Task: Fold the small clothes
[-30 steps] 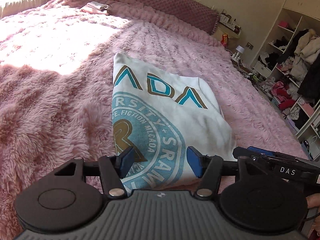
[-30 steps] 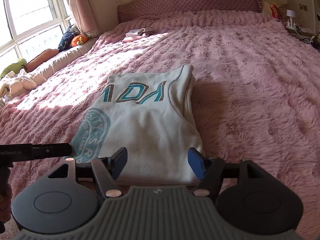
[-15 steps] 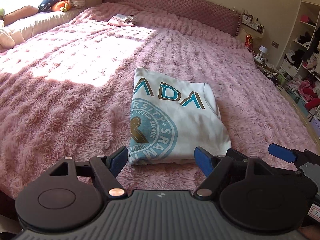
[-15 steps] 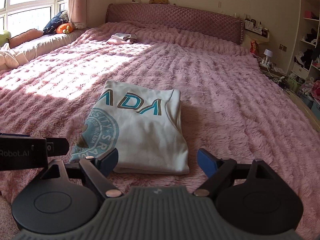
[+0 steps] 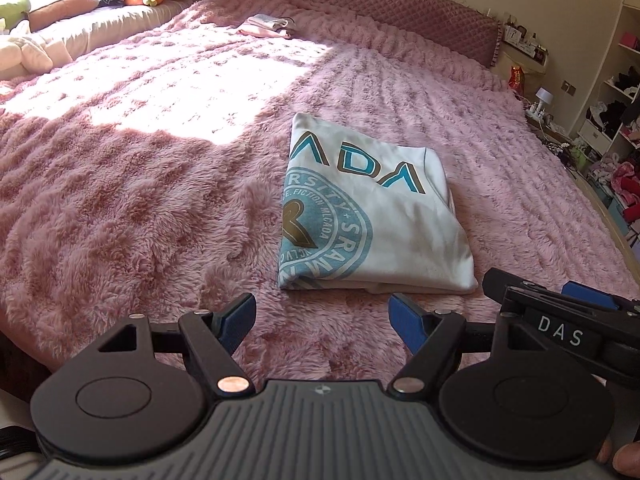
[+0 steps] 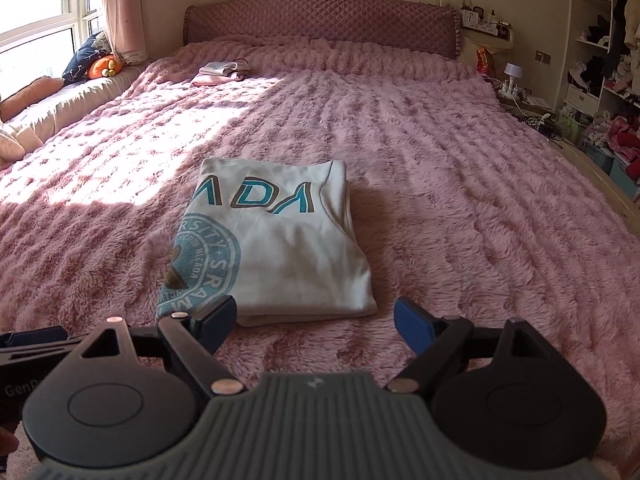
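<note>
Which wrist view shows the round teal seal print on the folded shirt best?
The left wrist view: the seal on the folded shirt is unobstructed, lettering readable. In the right wrist view the seal sits farther off to the side, and that claw's left finger hides its lower edge.

Home bedroom: wide bed under fluffy pink blanket [image 6: 440, 184], quilted mauve headboard [image 6: 320, 20] at far wall, window [image 6: 36, 12] with curtain far left, open wardrobe shelves [image 6: 600, 64] stuffed with clothes right.
</note>
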